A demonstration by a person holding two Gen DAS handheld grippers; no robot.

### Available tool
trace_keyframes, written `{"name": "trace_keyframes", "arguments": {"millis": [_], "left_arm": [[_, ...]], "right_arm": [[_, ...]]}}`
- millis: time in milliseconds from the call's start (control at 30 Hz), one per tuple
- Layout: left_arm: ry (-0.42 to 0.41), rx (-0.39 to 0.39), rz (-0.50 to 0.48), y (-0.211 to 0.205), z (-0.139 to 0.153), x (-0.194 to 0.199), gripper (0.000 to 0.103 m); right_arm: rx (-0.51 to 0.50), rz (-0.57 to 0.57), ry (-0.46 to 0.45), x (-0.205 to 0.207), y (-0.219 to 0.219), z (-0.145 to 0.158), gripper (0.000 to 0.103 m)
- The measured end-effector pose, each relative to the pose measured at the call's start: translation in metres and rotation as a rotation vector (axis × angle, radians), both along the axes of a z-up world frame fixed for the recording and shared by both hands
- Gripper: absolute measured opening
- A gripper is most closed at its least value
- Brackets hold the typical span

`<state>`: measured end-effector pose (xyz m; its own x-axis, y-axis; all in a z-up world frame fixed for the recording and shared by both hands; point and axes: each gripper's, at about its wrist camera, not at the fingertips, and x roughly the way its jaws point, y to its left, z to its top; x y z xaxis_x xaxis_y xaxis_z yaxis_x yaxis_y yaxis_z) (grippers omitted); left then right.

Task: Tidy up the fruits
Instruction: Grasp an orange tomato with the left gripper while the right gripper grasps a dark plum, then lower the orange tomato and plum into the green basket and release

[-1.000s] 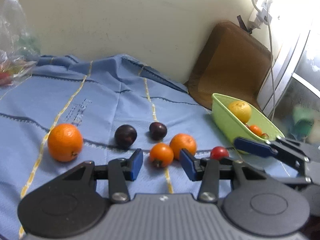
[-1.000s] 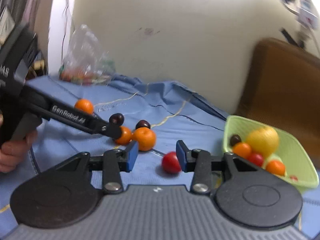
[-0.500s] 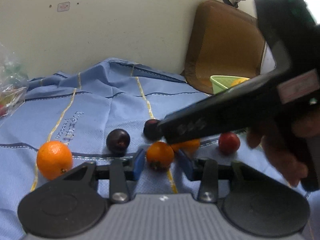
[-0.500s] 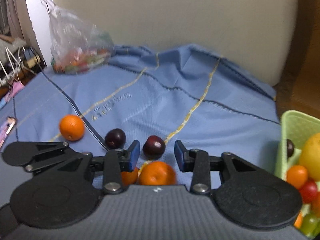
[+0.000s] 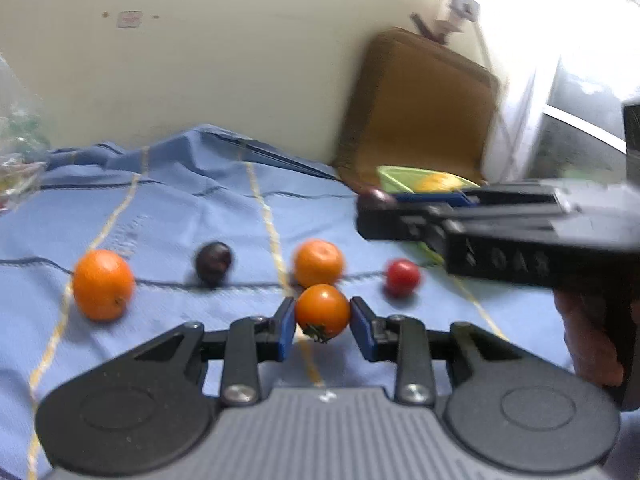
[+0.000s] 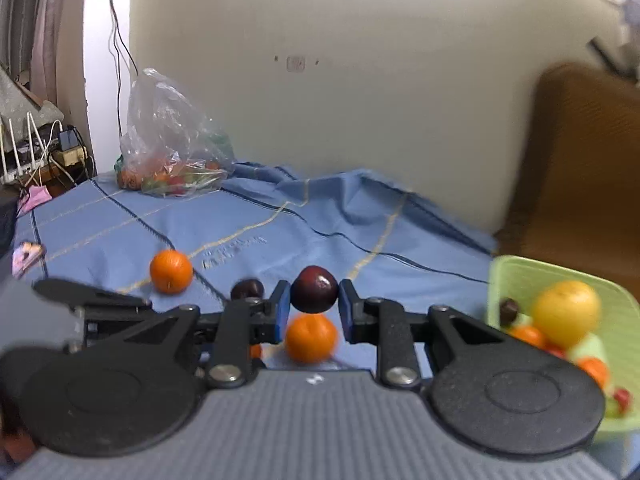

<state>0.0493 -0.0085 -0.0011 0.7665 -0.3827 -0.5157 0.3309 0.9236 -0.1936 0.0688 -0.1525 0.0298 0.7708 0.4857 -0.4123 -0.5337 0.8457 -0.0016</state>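
My left gripper (image 5: 322,320) is shut on a small orange tomato (image 5: 322,312), held just above the blue cloth. My right gripper (image 6: 314,307) is shut on a dark plum (image 6: 314,289) and holds it above the cloth; in the left wrist view it (image 5: 374,202) reaches in from the right with the plum (image 5: 373,198) at its tip. On the cloth lie a large orange (image 5: 102,284), another dark plum (image 5: 213,263), a mandarin (image 5: 318,263) and a red tomato (image 5: 402,277). The green basket (image 6: 516,280) at the right holds several fruits.
A clear plastic bag of produce (image 6: 172,140) stands at the far left of the cloth by the wall. A brown cushion (image 5: 416,108) leans on the wall behind the basket. A router and cables (image 6: 36,152) sit off the left edge.
My left gripper has shut on the small orange tomato and lifted it slightly. My right gripper has shut on a dark plum and raised it off the cloth, pulling back to the right.
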Motion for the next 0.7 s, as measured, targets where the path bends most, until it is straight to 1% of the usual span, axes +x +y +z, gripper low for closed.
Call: {"name": "trace_keyframes", "arguments": {"millis": [100,233,300,400,500,567,633,700], "left_arm": [[0.023,-0.006,-0.066,-0.016,-0.001,-0.009,0.029],[0.032,0.048,-0.128,-0.045,-0.004,-0.017,0.029],[0.043,0.049,-0.144,-0.054,-0.005,-0.018,0.029],[0.038,0.082,-0.144,-0.066,-0.005,-0.019,0.03],[0.055,0.078,-0.159,-0.072,-0.002,-0.012,0.03],[0.058,0.074,-0.167,-0.08,0.003,-0.008,0.03],[0.045,0.072,-0.17,-0.087,0.011,-0.001,0.03],[0.034,0.052,-0.175,-0.094,0.024,0.011,0.03]], "right_arm": [[-0.003,-0.024,0.006,-0.023,-0.018,-0.012,0.029],[0.014,-0.071,0.029,-0.039,-0.043,-0.024,0.029],[0.032,-0.101,0.041,-0.044,-0.056,-0.027,0.029],[0.044,-0.147,0.068,-0.049,-0.069,-0.034,0.029],[0.054,-0.175,0.132,-0.05,-0.083,-0.046,0.029],[0.083,-0.176,0.159,-0.05,-0.091,-0.051,0.029],[0.111,-0.183,0.152,-0.052,-0.097,-0.049,0.029],[0.135,-0.202,0.093,-0.055,-0.104,-0.04,0.029]]}}
